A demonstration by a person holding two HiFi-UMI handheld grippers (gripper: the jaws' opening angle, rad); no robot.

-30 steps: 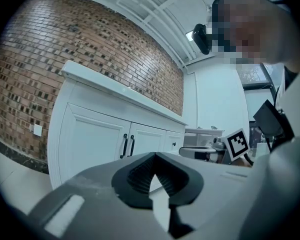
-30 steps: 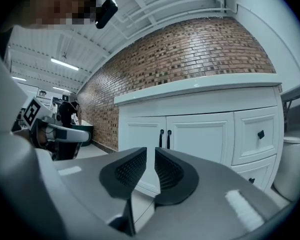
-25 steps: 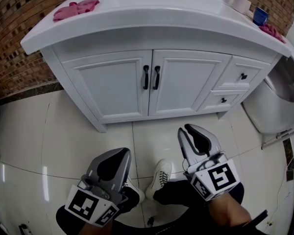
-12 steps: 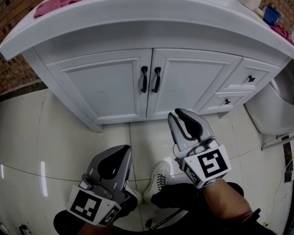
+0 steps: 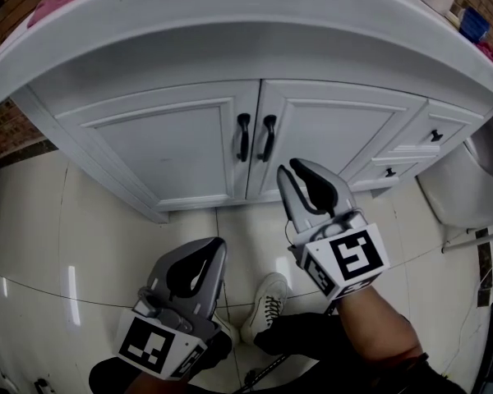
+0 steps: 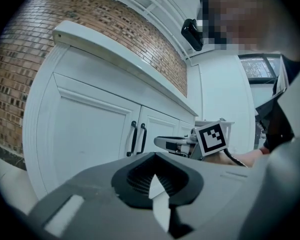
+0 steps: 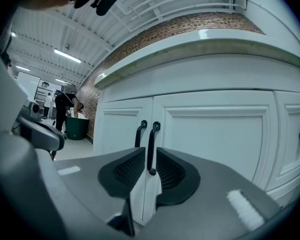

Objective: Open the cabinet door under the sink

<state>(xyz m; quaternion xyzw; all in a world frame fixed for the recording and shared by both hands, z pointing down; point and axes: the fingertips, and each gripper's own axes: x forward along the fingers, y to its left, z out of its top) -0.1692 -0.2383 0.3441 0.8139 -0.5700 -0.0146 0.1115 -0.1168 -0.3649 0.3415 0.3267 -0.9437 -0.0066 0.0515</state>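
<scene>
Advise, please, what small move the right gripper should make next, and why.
Probably ease the right gripper forward: its open jaws line up with the right door's handle, but the head view shows them short of it.

A: How does the cabinet look?

B: White, with two panelled doors. The left door and right door are both shut. The left handle and right handle, black and upright, sit side by side at the centre seam.
</scene>
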